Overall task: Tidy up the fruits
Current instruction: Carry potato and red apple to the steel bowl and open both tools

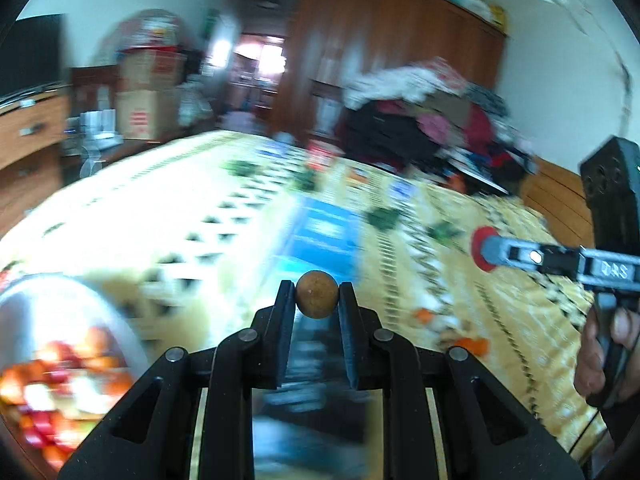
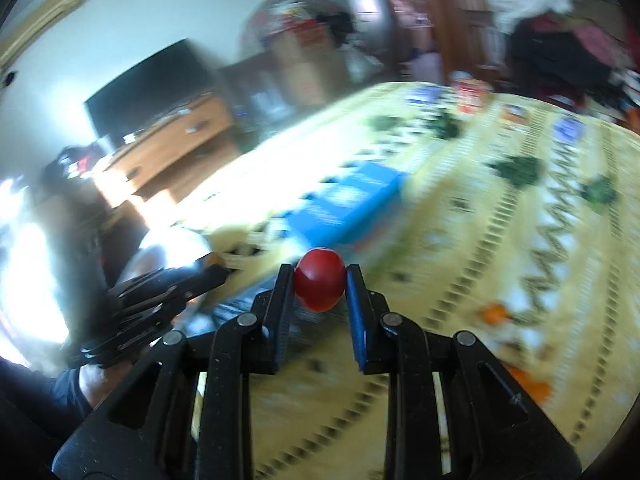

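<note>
Left gripper point(image 1: 317, 294): its tips pinch a small brown fruit point(image 1: 316, 294) by its sides, so it stays clear of the patterned cloth point(image 1: 460, 312) below.
Right gripper point(image 2: 319, 286): it clamps a small red fruit point(image 2: 320, 285) the same way, fingers pressed on opposite flanks.
Bowl point(image 1: 60, 292): a shiny metal bowl at the left gripper's lower left holds a blurred heap of red, orange and pale fruit, likely the source pile.
Blue box point(image 2: 352, 204): it lies on the cloth ahead of both grippers, perhaps the sorting place; too blurred to tell.
Stage: each hand carries one fruit, neither set down yet.
</note>
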`<state>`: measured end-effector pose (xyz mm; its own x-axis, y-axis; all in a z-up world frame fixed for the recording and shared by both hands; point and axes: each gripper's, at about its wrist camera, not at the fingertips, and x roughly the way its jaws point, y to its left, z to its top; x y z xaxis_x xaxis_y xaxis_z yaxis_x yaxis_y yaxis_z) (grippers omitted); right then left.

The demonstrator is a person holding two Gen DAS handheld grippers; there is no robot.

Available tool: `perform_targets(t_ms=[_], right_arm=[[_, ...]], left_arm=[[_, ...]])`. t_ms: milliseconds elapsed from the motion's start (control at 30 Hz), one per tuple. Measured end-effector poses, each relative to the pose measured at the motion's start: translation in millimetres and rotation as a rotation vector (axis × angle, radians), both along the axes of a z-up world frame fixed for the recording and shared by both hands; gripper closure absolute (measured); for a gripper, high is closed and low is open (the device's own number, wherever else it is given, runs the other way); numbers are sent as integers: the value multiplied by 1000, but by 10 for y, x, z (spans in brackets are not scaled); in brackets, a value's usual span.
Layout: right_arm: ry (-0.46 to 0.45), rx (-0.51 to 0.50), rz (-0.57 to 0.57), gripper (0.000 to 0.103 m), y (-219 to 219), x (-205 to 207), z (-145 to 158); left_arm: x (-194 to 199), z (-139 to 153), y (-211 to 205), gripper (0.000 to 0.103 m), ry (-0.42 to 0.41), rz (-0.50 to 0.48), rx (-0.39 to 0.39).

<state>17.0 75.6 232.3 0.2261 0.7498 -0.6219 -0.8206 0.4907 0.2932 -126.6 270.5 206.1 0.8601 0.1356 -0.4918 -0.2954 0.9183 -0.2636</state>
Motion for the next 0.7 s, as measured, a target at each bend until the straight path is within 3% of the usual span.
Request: perform_targets(t_ms=[200, 367, 700], right_arm=[[56, 25, 176, 77, 1012, -464, -124], [110, -19, 284, 77, 1721, -852, -314], [147, -146, 364, 77, 2520, -1191, -748]], left_arm=[[-791, -22, 942, 82, 43, 229, 0], [-1246, -272, 1614, 82, 118, 352, -65], [-1546, -837, 1991, 82, 234, 372, -153]])
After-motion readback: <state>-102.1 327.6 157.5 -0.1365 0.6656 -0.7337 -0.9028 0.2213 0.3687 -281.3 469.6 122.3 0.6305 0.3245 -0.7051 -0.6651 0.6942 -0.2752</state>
